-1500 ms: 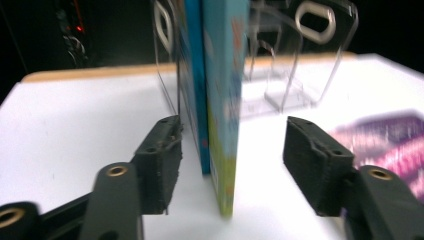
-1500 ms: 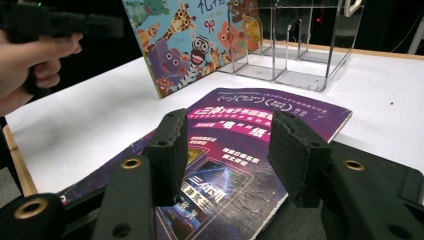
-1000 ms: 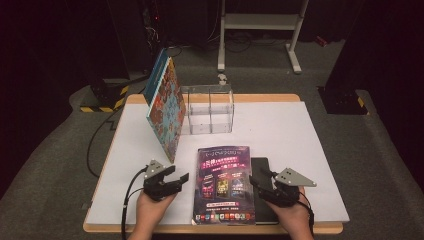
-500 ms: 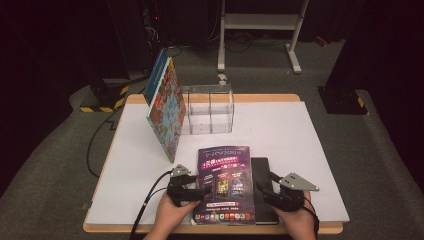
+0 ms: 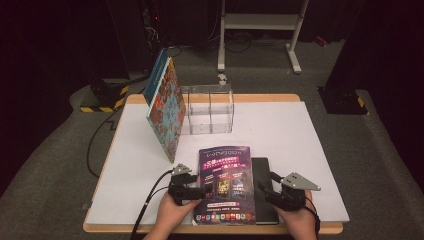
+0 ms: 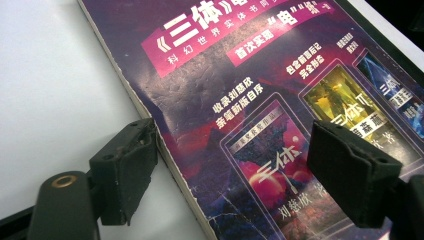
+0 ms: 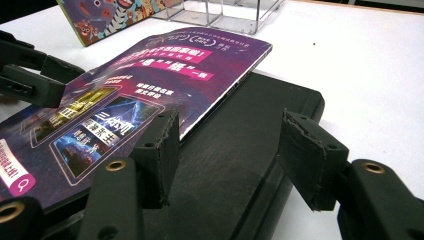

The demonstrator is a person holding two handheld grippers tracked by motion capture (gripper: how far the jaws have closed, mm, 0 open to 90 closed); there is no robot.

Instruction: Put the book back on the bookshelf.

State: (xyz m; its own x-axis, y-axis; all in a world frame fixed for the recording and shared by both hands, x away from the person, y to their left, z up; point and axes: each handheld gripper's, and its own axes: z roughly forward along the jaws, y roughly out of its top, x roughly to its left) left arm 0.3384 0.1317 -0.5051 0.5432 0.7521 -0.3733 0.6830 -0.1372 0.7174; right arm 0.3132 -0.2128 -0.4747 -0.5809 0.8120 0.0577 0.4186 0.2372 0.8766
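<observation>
**Two grippers at the edges of a purple book lying on a black one**

Low in the middle of the high view, a purple book (image 5: 224, 182) lies flat on the white table (image 5: 310, 145), its cover printed with pink banners and small pictures. Under it, showing along its right side, lies a black book (image 5: 265, 190) with a rounded corner; the purple one covers most of it.

The left gripper (image 5: 186, 186) sits at lower left of the purple book, held by a hand (image 5: 170, 217) that comes in from the bottom edge. In the left gripper view its jaws stand well apart and have just been opening, with a slight closing at the end: one pad is on the table side just beside the book's left edge, the other hangs over the cover, and neither presses on the book (image 6: 240, 115) (whether the left pad touches the page edge cannot be told).

The right gripper (image 5: 285, 192) is at lower right. In the right gripper view its jaws are parted about halfway above the black book (image 7: 240, 165), one pad near the purple book's right edge (image 7: 150, 90), and they hold nothing.

Toward the upper left of the high view a colourful picture book (image 5: 165, 112) leans against a clear plastic box (image 5: 207, 107), well apart from both grippers.
</observation>
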